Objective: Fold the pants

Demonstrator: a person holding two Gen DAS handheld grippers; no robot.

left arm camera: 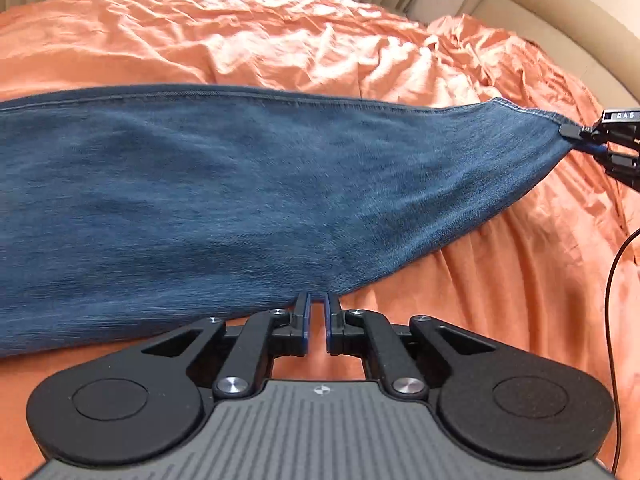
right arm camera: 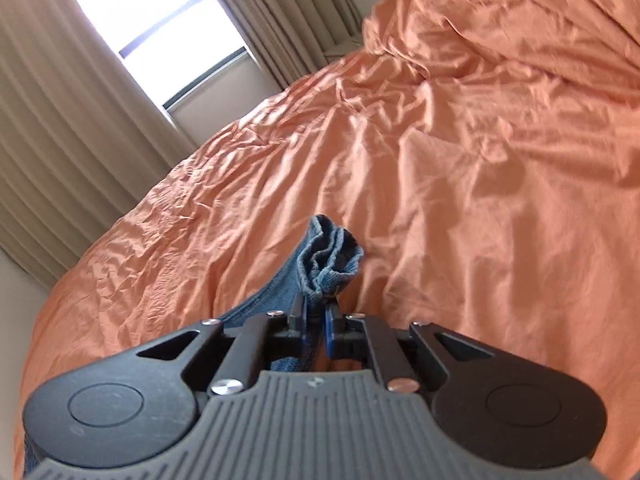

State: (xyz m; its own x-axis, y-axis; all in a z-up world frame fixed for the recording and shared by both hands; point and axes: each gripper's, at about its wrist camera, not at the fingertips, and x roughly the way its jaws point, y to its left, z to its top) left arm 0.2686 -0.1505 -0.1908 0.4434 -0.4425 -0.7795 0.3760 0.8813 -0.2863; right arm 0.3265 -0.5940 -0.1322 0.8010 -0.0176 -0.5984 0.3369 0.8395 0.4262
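Both claws pinch the hem end of the jeans (left arm camera: 240, 184): the left claw (left arm camera: 318, 306) holds the near edge, the right claw (right arm camera: 316, 308) a bunched corner, with the denim stretched between them above the bed (left arm camera: 260, 40). The fold seems under way; next the hem should likely be carried over the rest and laid flat. Rumpled orange bedding, beige curtains (right arm camera: 60, 120) and a bright window (right arm camera: 152, 12) surround it.

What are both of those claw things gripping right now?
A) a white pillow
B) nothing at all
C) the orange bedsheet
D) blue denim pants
D: the right gripper is clamped on a bunched edge of the blue denim pants, and the left gripper pinches their near edge above the orange bedsheet.
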